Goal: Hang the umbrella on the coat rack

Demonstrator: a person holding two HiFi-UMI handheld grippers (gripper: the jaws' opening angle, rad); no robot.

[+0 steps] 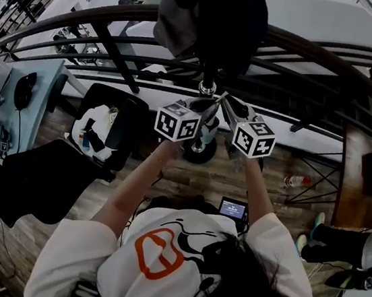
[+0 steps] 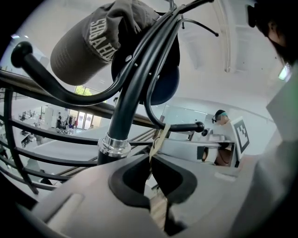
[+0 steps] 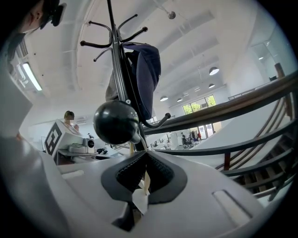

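Left gripper view: strap (image 2: 158, 136) between jaws

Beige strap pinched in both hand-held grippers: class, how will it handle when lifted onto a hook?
Probably floppy and light: the beige strap is a thin flat band, shut in the left hand-held gripper and the right hand-held gripper. It may slide on the smooth, rounded hook of the coat rack.

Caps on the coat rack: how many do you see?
2. A grey lettered cap hangs left of the rack pole; a navy cap hangs just behind it. More may be hidden.
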